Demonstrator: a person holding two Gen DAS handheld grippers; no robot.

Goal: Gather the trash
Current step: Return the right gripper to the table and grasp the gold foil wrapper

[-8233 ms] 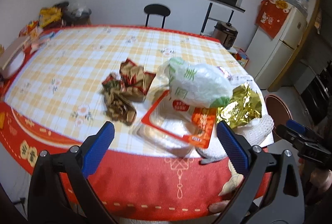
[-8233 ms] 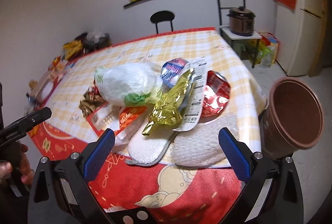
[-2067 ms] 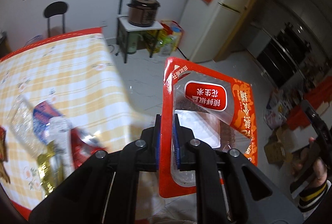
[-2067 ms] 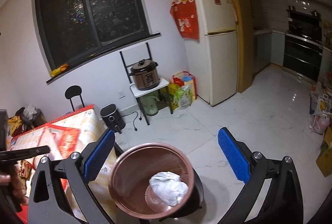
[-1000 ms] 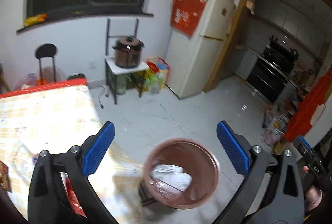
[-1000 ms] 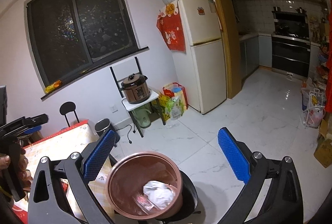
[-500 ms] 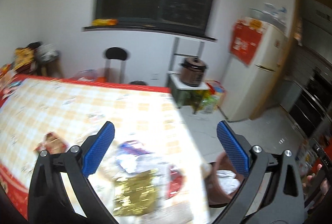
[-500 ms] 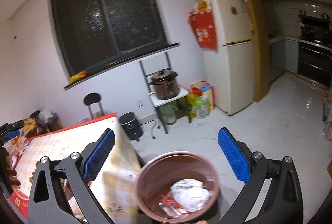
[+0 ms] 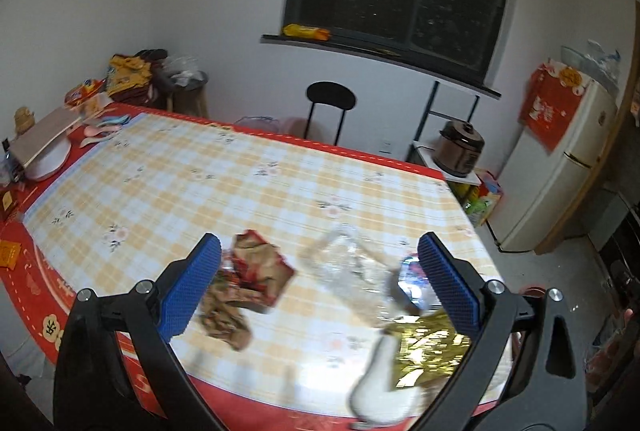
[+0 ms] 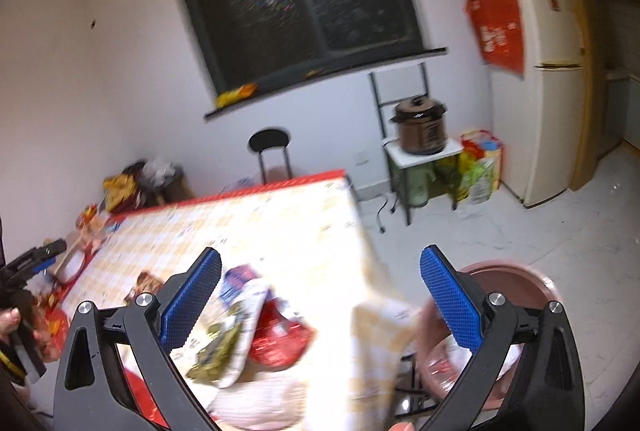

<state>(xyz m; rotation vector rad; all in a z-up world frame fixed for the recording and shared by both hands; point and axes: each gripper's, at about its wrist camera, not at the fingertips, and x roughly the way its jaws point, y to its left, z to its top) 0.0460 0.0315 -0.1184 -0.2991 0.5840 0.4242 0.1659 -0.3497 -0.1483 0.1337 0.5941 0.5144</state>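
My left gripper is open and empty above the near edge of the checked table. Below it lie crumpled brown and red wrappers, a clear plastic sheet, a blue and white packet, a gold foil wrapper and a white foam piece. My right gripper is open and empty over the table's corner. Beneath it are the blue and white packet, the gold foil and a red wrapper. The brown bin stands at the lower right with trash inside.
A black chair stands beyond the table. A rice cooker sits on a small stand, with a fridge to its right. Boxes and a plate crowd the table's far left. A hand holding the left gripper shows at the left edge.
The left gripper let the red-edged clear packet go into the bin. Both views have since swung left from the bin back toward the table and its trash.
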